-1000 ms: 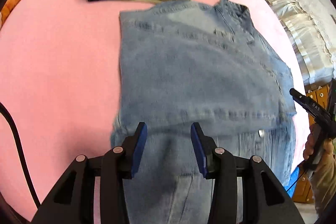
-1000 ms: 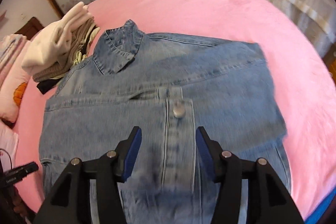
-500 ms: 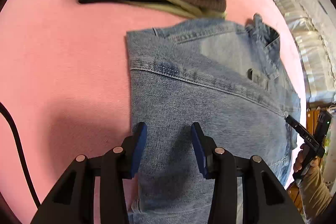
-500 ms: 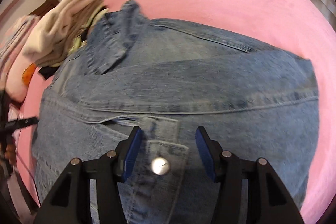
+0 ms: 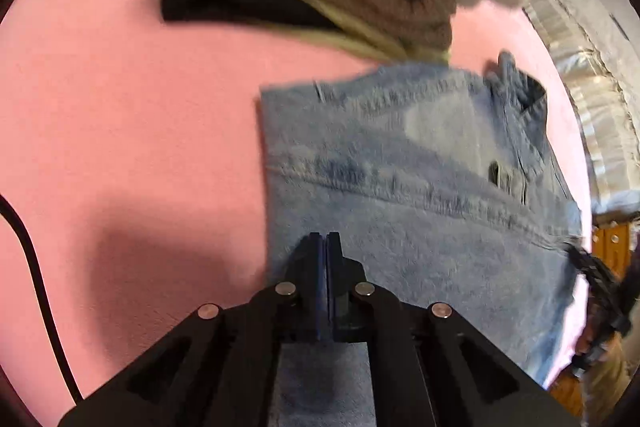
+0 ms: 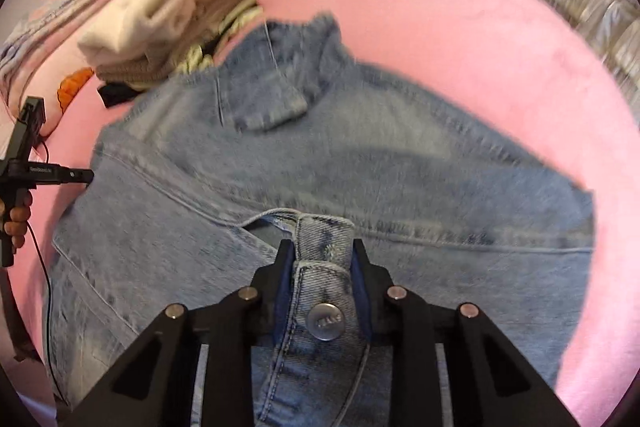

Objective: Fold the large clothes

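In the left wrist view, the left gripper (image 5: pixel 324 241), open half a second ago, now has its jaws clenched on the light-blue denim jacket (image 5: pixel 420 211) spread mid-frame on the pink bed (image 5: pixel 120 107). In the right wrist view, the right gripper (image 6: pixel 323 247) has closed on the jacket's buttoned placket; the next fold looks ready.
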